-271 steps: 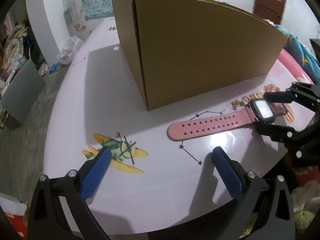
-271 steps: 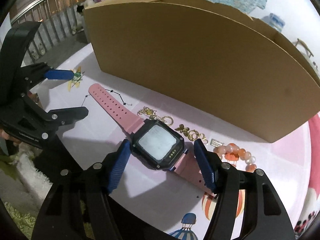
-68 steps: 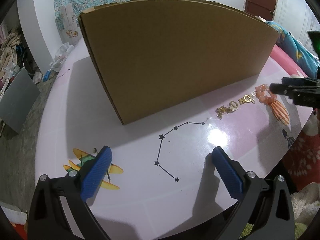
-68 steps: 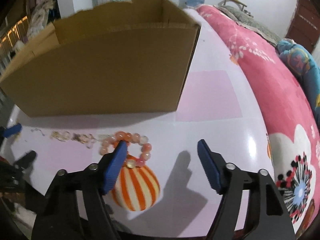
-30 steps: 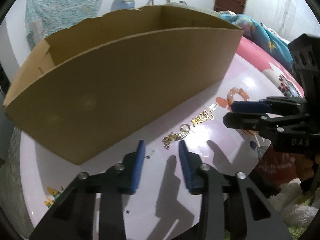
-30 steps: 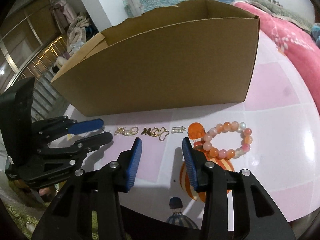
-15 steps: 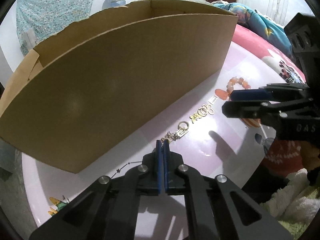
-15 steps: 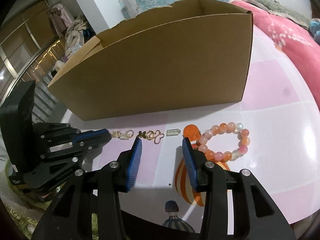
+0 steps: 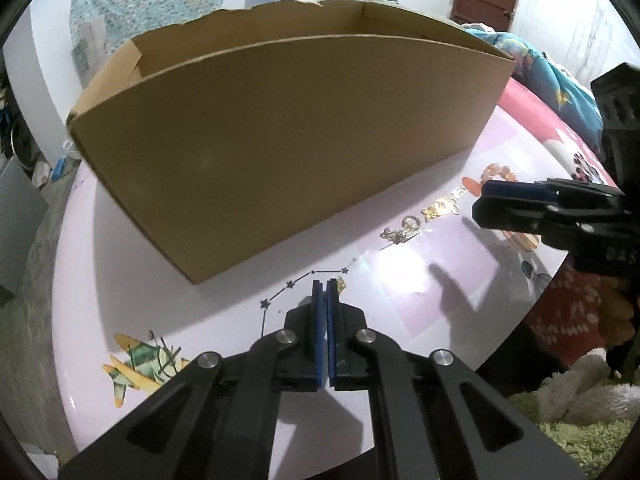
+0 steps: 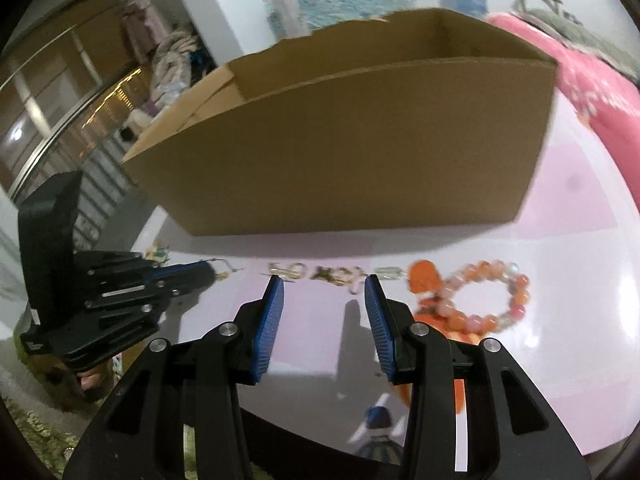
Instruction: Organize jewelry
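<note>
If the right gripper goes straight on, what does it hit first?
Likely the gold charms on the table, in line beyond the right gripper's open jaws; the box stands behind. Depth is unclear.

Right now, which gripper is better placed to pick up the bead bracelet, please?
Right. The right gripper is open and empty near the bead bracelet; the left gripper is shut on a small gold piece, farther away.
</note>
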Tool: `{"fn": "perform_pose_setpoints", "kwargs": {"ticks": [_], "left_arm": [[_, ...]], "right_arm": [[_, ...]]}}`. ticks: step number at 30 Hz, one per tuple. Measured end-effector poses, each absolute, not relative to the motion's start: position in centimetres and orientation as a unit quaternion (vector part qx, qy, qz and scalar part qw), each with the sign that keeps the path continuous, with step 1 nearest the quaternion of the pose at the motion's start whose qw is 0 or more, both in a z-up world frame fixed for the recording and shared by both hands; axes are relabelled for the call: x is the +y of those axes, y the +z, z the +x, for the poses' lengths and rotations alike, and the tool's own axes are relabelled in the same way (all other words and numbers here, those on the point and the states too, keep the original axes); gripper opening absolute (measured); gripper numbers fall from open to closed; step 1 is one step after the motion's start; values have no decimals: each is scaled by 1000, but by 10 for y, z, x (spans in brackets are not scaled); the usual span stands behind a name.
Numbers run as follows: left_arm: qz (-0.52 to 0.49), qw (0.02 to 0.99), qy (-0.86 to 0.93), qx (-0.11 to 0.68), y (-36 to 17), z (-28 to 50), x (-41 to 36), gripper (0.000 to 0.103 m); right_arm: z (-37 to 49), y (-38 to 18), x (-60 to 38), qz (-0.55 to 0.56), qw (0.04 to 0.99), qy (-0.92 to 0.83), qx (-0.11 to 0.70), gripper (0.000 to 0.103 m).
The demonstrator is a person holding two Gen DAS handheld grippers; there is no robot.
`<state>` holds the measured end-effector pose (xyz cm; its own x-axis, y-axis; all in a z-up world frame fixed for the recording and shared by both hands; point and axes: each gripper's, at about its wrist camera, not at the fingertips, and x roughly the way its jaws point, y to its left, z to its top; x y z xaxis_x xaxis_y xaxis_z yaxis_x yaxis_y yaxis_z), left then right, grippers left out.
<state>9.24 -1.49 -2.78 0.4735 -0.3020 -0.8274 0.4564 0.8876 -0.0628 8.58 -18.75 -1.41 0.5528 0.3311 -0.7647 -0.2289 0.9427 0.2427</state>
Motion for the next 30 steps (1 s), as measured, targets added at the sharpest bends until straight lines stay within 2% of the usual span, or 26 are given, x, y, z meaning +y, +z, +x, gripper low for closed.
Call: {"fn": "perform_pose_setpoints", "kwargs": {"ticks": [5,9,12,24,26,28,30], "left_arm": [[73,855,-221,463,-29,92,-11,1],[73,856,-219,462,-30,91,-8,1],[68,856,-219,464,-30,91,-9,1],[59,856,-220,464,-31,95,-3,1],[59,856,-220,464,-31,96,-3,1],[58,856,-221,464,-31,96,-4,1],[57,856,-221,464,-31,97,-5,1]], "right_arm": [[94,-15,-159,9,876,188,444,32],[104,-19,-141,-38,870,203,447,19],[112,-23,-132,-77,863,207,454,13],[127,-31,-115,-164,832,232,476,11],[129,-32,-115,-169,829,233,480,10],[130,-32,-116,-171,824,235,486,2],[130,-32,-117,-172,823,235,488,2]]}}
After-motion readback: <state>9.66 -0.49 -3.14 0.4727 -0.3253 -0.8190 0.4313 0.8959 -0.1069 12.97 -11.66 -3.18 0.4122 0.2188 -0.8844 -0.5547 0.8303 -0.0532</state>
